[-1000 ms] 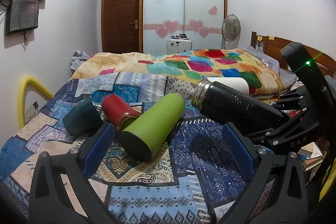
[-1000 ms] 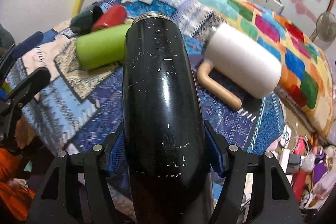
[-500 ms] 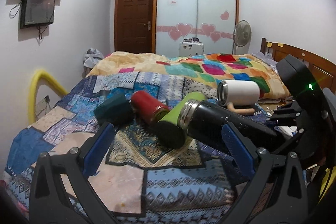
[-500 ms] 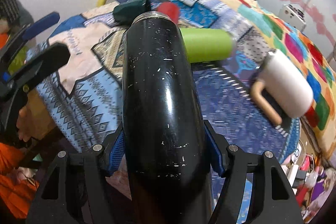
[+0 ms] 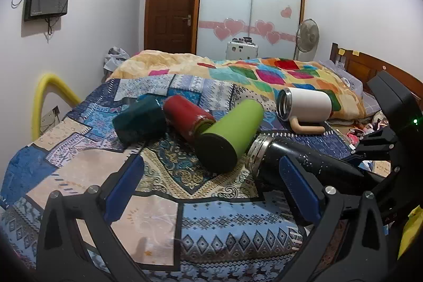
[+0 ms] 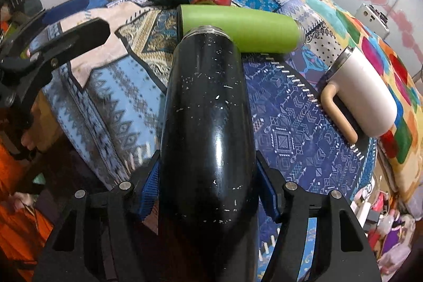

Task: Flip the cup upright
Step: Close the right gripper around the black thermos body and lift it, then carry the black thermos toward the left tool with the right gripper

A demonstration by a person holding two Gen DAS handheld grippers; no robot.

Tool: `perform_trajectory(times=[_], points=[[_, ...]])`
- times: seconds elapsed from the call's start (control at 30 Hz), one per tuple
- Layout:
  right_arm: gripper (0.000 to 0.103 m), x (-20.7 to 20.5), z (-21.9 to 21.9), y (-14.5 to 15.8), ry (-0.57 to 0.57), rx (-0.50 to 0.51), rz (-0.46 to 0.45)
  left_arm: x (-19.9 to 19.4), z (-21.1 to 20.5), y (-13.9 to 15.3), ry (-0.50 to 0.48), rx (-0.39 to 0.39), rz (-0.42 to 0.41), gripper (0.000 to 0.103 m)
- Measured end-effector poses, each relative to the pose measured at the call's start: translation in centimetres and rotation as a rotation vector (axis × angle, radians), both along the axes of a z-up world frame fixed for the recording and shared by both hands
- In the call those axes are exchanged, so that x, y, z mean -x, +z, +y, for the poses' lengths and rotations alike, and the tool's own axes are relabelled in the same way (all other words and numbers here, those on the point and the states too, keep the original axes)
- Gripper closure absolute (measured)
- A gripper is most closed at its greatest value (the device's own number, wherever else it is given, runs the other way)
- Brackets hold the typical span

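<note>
since a second ago the black flask [image 6: 208,123] has swung lower and nearer the bed [image 5: 211,223], its steel mouth now beside the flat base of the green bottle [image 5: 230,131] at centre frame in the left wrist view. right gripper [image 6: 208,186] is clamped on the flask's lower body, blue pads pressed to both sides. flask's long axis runs up the middle of the right wrist frame, mouth pointing away toward the upper centre, base toward the camera; in the left wrist view it lies tilted, mouth toward the left and a little raised, body running to the lower right. whether it touches the bed cannot be told. left gripper [image 5: 211,192] sits with its fingers wide apart over the patterned cover in the lower half of its frame, holding nothing. behind the green bottle lie a red bottle [image 5: 187,118] and a dark teal cup [image 5: 140,120], all on their sides. white mug [image 5: 306,107] with a tan handle lies on its side at right centre, mouth toward the left.
</note>
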State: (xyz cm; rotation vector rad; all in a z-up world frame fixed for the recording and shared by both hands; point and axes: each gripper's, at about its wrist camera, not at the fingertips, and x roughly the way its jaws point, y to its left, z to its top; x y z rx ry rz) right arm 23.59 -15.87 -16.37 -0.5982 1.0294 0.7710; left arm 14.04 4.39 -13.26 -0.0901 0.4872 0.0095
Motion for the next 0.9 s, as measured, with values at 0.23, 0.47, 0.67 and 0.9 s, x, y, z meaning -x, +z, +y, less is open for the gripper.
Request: perform_trajectory(times=[0.23,0.47,0.67,0.9], points=[[0.042,0.0,0.5,-0.7,0.028,0.007,0.034,-1.1,-1.3,-1.2,-0.021,-0.024,0.036,0.000],[0.037,0.3,0.0,-0.1,0.032,-0.026,0.044,-2.1,-1.5,-2.2,-0.020,-0.054,0.077,0.000],[0.031,0.7,-2.9,3.8,-0.021,-0.126,-0.035,-2.7,-1.5,-3.0,-0.023,-0.092,0.121,0.000],[0.022,-2.5,-6.8,4.6,-0.213,-0.154,-0.136,-3.5,-2.2,-4.0,-0.042,-0.082,0.182,0.000]])
